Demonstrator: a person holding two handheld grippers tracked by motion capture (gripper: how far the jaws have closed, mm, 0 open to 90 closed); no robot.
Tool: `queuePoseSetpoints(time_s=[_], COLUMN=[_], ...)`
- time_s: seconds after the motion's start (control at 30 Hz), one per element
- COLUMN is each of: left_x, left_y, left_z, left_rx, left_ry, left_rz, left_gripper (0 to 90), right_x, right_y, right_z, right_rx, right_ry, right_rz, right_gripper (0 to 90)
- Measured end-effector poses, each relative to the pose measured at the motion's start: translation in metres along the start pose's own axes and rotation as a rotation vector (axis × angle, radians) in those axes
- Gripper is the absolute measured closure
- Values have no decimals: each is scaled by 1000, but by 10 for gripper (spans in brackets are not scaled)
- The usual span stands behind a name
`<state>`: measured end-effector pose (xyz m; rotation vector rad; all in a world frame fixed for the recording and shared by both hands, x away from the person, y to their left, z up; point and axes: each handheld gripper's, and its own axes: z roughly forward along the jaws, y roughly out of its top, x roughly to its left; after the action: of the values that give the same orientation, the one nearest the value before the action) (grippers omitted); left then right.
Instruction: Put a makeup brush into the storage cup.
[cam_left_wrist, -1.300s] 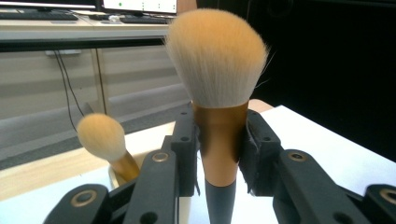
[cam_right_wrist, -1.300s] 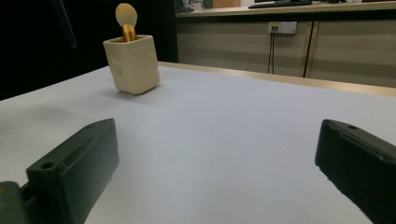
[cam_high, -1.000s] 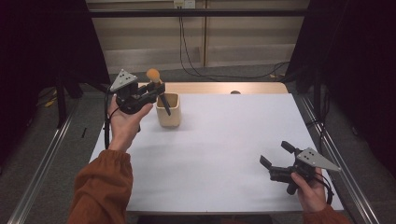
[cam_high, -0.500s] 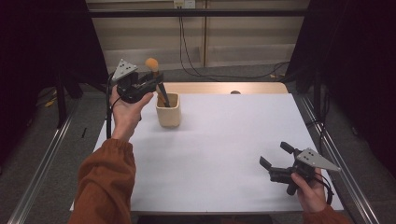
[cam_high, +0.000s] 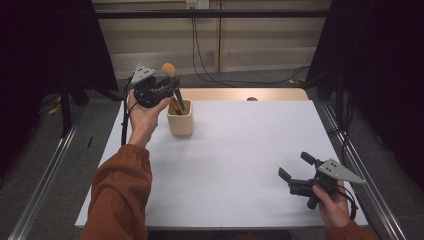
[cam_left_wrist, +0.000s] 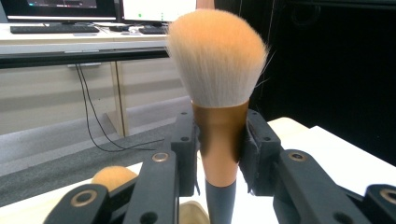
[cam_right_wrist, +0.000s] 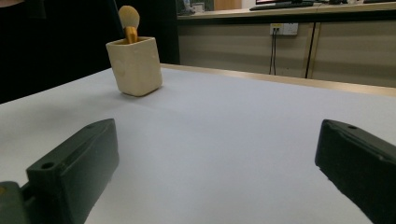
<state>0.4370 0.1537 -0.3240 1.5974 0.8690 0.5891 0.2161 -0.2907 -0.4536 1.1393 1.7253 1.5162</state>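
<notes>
The counter (cam_high: 240, 150) is carrying one landmark, the cream holder cup (cam_high: 180, 119) near its far left corner, and everything else is being placed against it. Compared with a second ago, the left gripper (cam_high: 172, 92) is sitting farther toward the back edge, now just above and behind the cup rather than beside its left wall, and the makeup brush (cam_left_wrist: 217, 88) it carries is travelling with it. The fingers (cam_left_wrist: 184, 149) are clamped on the brush's copper ferrule, bristles up, with the dark handle angling down into the cup's mouth. A second brush (cam_right_wrist: 129, 21) is standing in the cup.

This reads as the brush being drawn up out of the cup, or lowered in; the handle tip is not yet clear of the rim, so the transfer is looking unfinished.

The right gripper (cam_high: 295, 175) is resting well apart from the cup, at the counter's near right, its fingers (cam_right_wrist: 74, 163) spread wide with nothing between them, unchanged.
</notes>
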Motion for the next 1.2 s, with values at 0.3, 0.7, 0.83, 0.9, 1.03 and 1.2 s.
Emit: queuePoseSetpoints(time_s=[0.3,0.7,0.83,0.9,1.03,1.2], left_x=[-2,-2,-3,-3,-6,-7], left_y=[-15,-32,-37,-40,-45,-51], left_z=[10,13,15,16,18,21], left_rx=[34,72,79,87,101,113], left_ry=[11,0,-4,-6,-11,-10], left_rz=[19,17,8,7,13,14], left_gripper=[697,697,697,696,697,697], right_x=[1,1,1,0,0,1], right_y=[-1,-2,-2,-2,-2,-2], right_z=[1,2,2,2,1,2], right_rx=[9,11,11,10,8,10], right_ry=[8,5,3,3,3,5], right_rz=[10,11,14,15,14,13], right_gripper=[0,0,0,0,0,0])
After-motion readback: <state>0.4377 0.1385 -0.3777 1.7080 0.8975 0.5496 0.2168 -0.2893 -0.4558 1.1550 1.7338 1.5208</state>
